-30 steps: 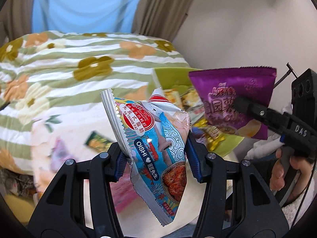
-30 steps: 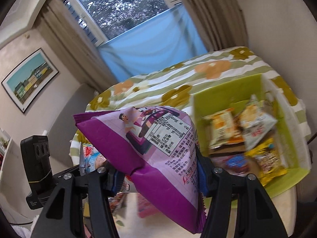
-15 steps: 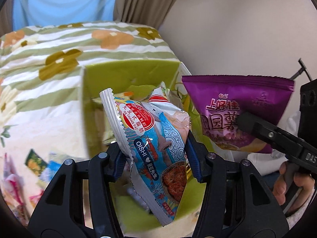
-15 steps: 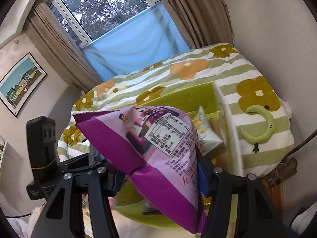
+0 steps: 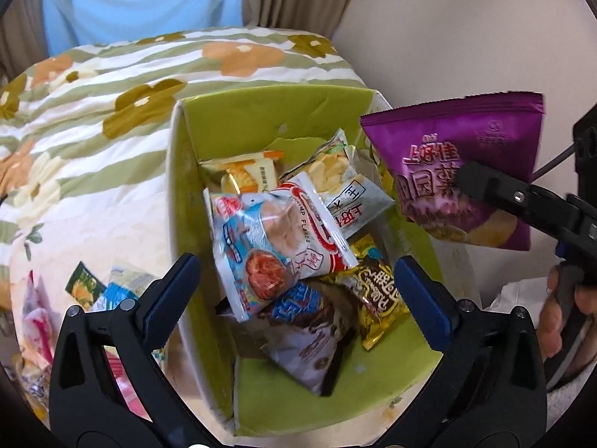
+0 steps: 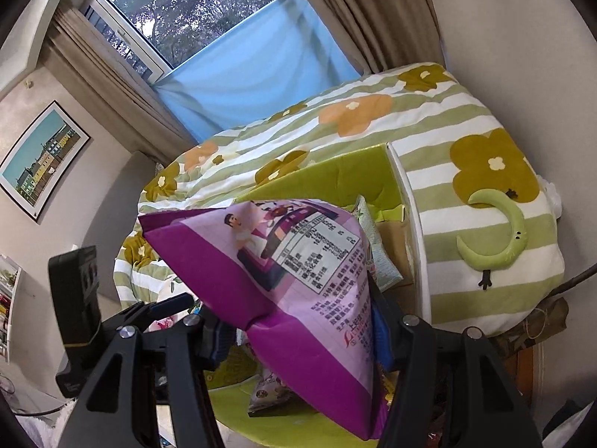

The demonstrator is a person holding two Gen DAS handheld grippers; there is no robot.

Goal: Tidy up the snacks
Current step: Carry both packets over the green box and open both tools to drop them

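The left gripper [image 5: 296, 287] hangs with jaws wide over the box [image 5: 261, 119]; at 3 o'clock, the right gripper [image 6: 298, 330] clamps the purple bag [image 6: 298, 291].

My right gripper [image 6: 298, 339] is clamped on a purple snack bag [image 6: 294, 298], its printed back facing me and blocking most of the green box [image 6: 347, 175] beneath. A pale packet [image 6: 377, 250] pokes out behind it, possibly chips. To my left sits the other gripper [image 6: 164, 310]; a crescent plush [image 6: 500, 239] lies on the flowered quilt [image 6: 373, 119].
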